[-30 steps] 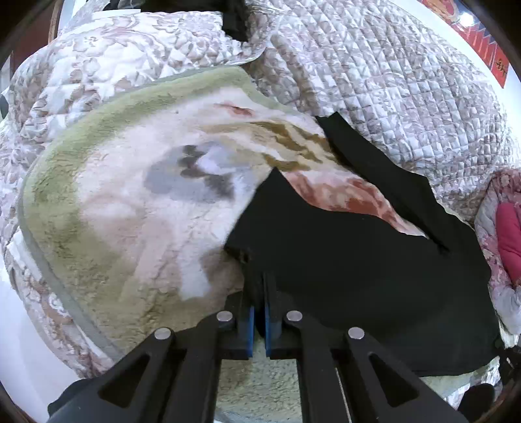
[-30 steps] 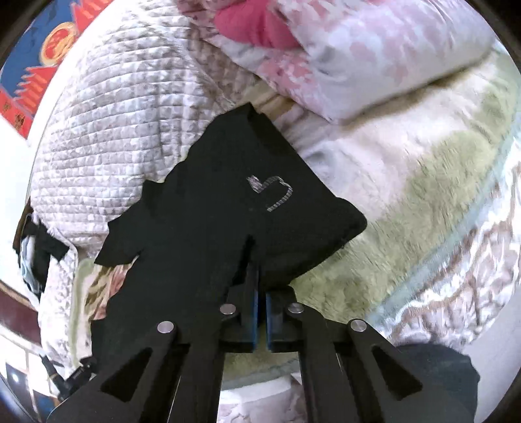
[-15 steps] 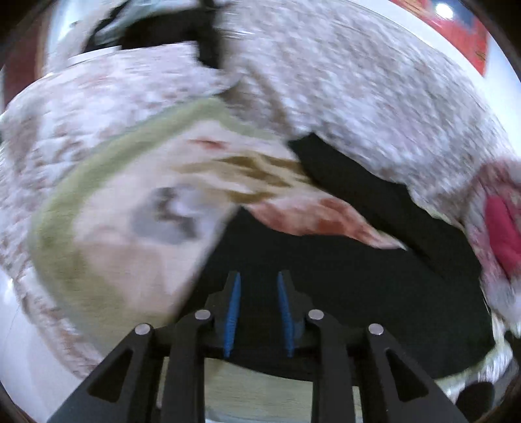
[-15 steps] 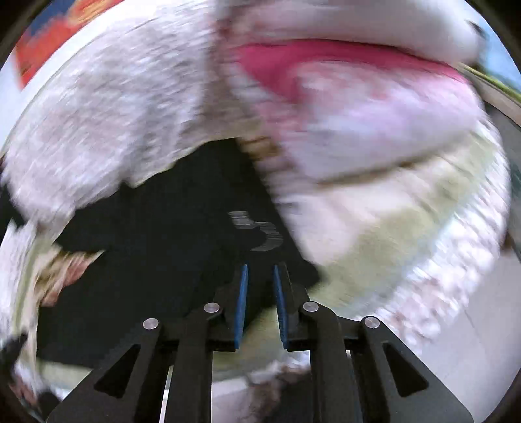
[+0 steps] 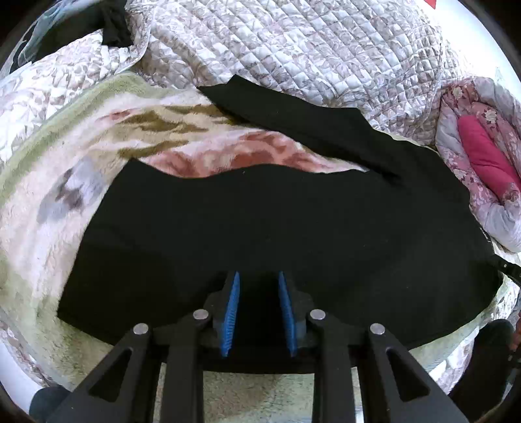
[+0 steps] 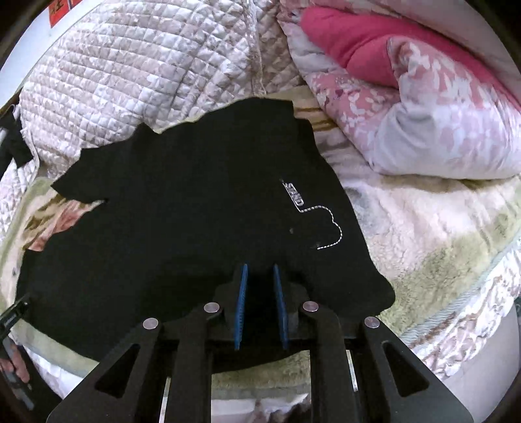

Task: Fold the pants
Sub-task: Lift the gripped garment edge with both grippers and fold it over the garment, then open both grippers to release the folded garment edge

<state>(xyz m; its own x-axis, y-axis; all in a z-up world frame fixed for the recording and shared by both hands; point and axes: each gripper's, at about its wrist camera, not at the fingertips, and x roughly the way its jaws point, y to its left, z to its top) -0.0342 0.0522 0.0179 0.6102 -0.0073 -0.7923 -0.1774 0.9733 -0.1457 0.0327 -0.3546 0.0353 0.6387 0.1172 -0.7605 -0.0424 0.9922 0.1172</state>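
Black pants (image 5: 260, 221) lie spread flat on a fleece blanket (image 5: 65, 182), one leg near me and the other leg (image 5: 309, 127) angled away behind it. In the right wrist view the pants (image 6: 182, 208) show a white stitched logo (image 6: 312, 211) near the waist end. My left gripper (image 5: 259, 276) is open and empty just above the near leg's edge. My right gripper (image 6: 259, 268) is open and empty above the waist end's near edge.
A grey quilted duvet (image 5: 309, 42) lies bunched behind the pants. A pink floral comforter with a magenta lining (image 6: 407, 81) sits at the waist end. A dark garment (image 5: 110, 22) lies at the far left corner. The bed's front edge is just below both grippers.
Both grippers were shut on the pants' near edge one second ago. They have let go and opened. The pants now lie flatter and wider on the blanket.
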